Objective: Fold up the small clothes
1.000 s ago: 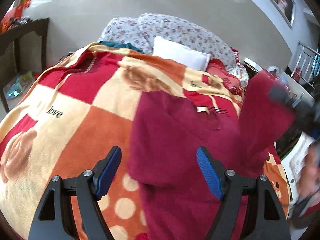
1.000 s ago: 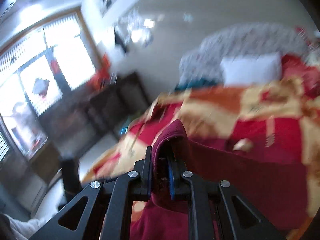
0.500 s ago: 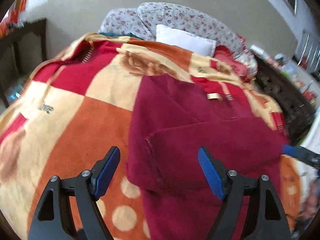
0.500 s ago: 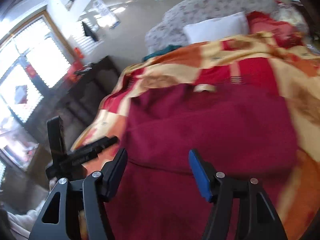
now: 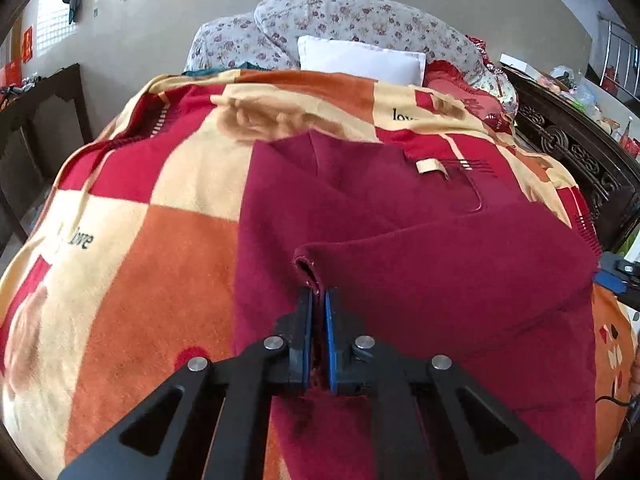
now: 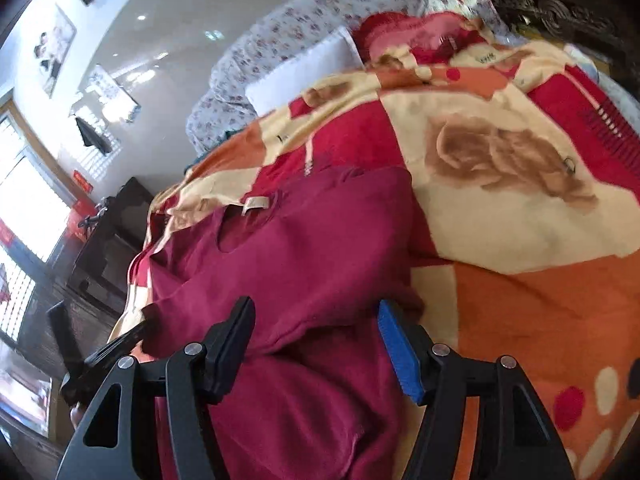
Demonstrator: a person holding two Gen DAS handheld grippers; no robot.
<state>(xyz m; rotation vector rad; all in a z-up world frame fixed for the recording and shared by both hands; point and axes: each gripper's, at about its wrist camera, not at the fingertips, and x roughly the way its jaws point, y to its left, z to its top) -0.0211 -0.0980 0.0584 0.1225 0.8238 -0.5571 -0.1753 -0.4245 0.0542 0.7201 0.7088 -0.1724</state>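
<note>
A maroon garment (image 5: pixel 440 280) lies spread on the patterned blanket (image 5: pixel 160 240), with a beige neck label (image 5: pixel 430 166) at its far end. One part is folded across it, and that flap's left corner is pinched in my left gripper (image 5: pixel 318 294), which is shut on the cloth. In the right wrist view my right gripper (image 6: pixel 316 308) hovers over the garment (image 6: pixel 320 240) near its right side. Its jaws are closing, and cloth lies under and between the fingers without the pads pressing on it. The left gripper (image 6: pixel 120 340) shows at that view's left edge.
The blanket (image 6: pixel 520 300) covers a bed with a white pillow (image 5: pixel 360 60) and floral bedding (image 5: pixel 360 20) at the head. Dark carved wooden furniture (image 5: pixel 580 160) stands along the right side and a dark table (image 5: pixel 40 120) on the left.
The right gripper laid the maroon flap across the garment, let go and opened, then swung down to the right side. The left gripper closed on the flap's left corner.
</note>
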